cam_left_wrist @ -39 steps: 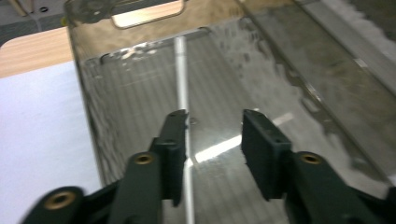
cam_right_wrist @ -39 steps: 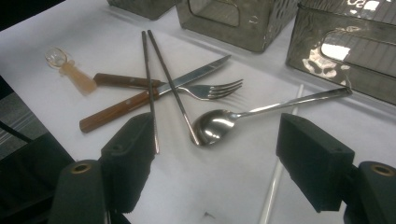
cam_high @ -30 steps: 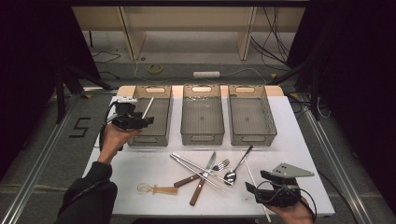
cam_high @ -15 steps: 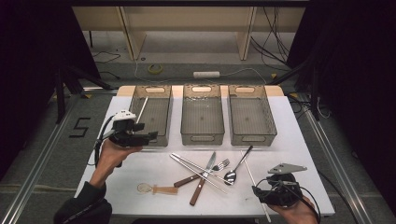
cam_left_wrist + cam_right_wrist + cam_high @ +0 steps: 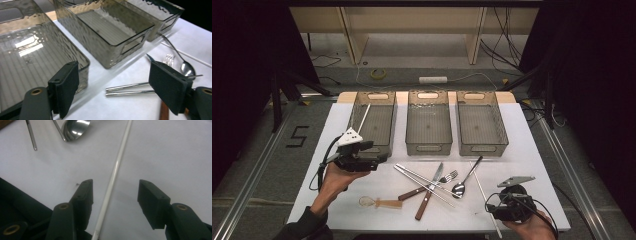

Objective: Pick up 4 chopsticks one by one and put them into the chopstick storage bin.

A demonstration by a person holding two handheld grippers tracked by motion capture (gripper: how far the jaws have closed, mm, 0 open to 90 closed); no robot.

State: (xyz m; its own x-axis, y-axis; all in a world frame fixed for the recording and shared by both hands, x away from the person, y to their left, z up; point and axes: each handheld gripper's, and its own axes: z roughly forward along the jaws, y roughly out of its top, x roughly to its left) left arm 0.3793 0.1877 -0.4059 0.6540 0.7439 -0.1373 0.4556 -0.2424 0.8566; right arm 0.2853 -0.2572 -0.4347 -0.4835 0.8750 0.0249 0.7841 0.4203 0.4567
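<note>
My left gripper (image 5: 381, 158) hovers just in front of the left grey bin (image 5: 378, 96), pointing right. Its jaws have just been opening and stand open with nothing between them (image 5: 112, 82). A white chopstick (image 5: 363, 116) leans inside that bin. At the front right my right gripper (image 5: 493, 212) is low over the table, astride a second white chopstick (image 5: 117, 162). Its jaws have just been closing; the pads (image 5: 85, 192) stand apart from the stick, which lies flat between them.
The middle bin (image 5: 428, 147) and right bin (image 5: 482, 148) stand in a row at the back. Metal chopsticks (image 5: 422, 179), a wooden-handled knife (image 5: 428, 192), a fork (image 5: 448, 176) and a spoon (image 5: 462, 182) lie mid-table. A small wooden-handled spoon (image 5: 379, 202) lies front left.
My left hand has drawn back from over the left bin toward the table's front, with its jaws wider. The white chopstick stays in the bin. The right hand has kept its place.
</note>
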